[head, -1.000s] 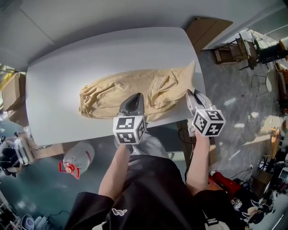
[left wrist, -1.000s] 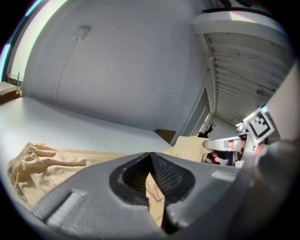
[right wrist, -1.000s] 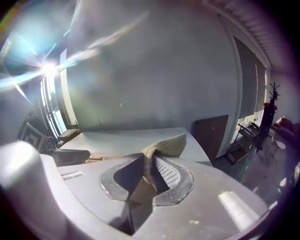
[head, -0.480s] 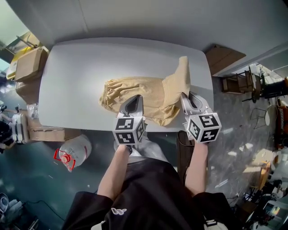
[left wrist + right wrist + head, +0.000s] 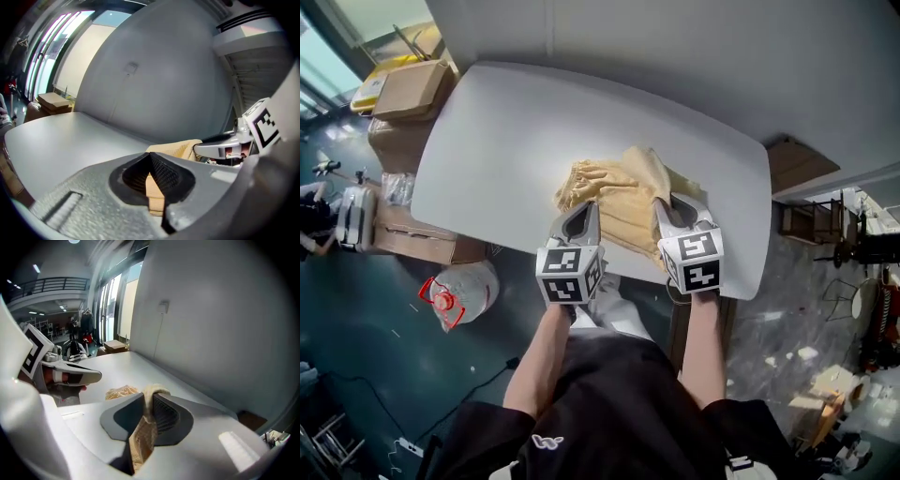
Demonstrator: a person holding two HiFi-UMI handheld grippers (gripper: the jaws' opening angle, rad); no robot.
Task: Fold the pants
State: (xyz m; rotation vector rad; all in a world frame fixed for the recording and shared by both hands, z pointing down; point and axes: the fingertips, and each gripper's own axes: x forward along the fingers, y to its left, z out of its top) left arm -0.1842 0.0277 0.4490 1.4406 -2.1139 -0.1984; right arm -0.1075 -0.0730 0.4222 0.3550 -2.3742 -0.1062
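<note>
Left fingers: the black ribbed pads of the left gripper are clamped together on a strip of tan cloth, which shows in the slit between them.
Right fingers: the pads of the right gripper are pinched on a thicker fold of the same cloth; it rises over the jaw tips and hangs out below them.
Cardboard boxes: upper left of the head view, on the floor beyond the table corner.
Plastic jug: lower left, on the floor below the near table edge; red cap and handle.
Table: pale grey, rounded corners, running aslant across the upper half of the frame.
Pants: tan, bunched into a compact heap at frame centre, on the near part of the table; the gathered elastic end lies at the left, and a raised fold peaks toward the right.
Gripper position: both stand at the near edge of the heap, side by side, marker cubes facing the camera.
Forearms: bare, reaching up from the lower frame edge.
</note>
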